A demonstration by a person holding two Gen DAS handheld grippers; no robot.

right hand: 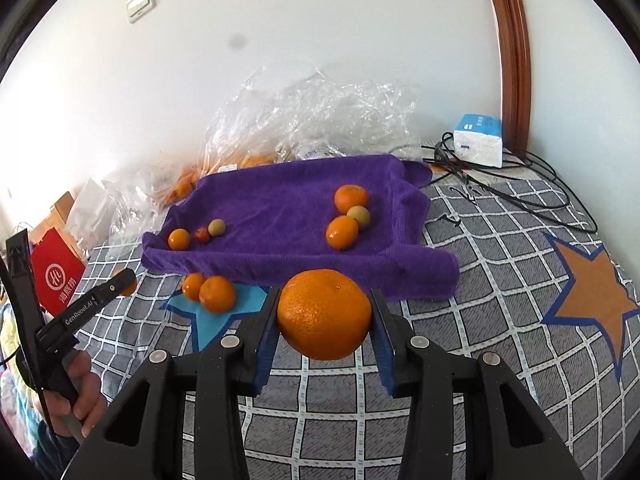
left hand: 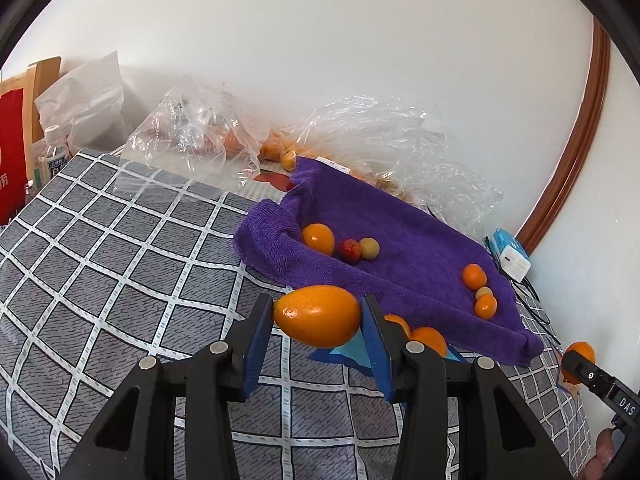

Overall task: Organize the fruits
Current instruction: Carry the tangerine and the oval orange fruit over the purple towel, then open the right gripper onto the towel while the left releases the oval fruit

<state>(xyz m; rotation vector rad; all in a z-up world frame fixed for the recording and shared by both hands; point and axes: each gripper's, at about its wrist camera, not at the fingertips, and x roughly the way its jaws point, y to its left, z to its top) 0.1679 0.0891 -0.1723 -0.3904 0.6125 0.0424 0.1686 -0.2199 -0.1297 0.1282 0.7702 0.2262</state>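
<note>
My left gripper [left hand: 318,316] is shut on an oval orange fruit [left hand: 316,314], held above the checked cloth in front of the purple towel [left hand: 400,240]. My right gripper [right hand: 324,316] is shut on a round orange [right hand: 324,314], held in front of the towel [right hand: 280,200]. On the towel lie two groups: an orange [right hand: 179,239], a red fruit [right hand: 202,234] and a yellow-green fruit [right hand: 217,227] at the left; two oranges [right hand: 342,232] and a yellow-green fruit [right hand: 358,216] at the right. Two oranges [right hand: 216,294] lie on a blue star patch before the towel.
Crumpled clear plastic bags [right hand: 312,120] with more fruit lie behind the towel against the wall. A white and blue box [right hand: 478,140] and black cables [right hand: 520,184] are at the back right. A red bag [right hand: 56,276] and a bottle [left hand: 50,156] stand at the left edge.
</note>
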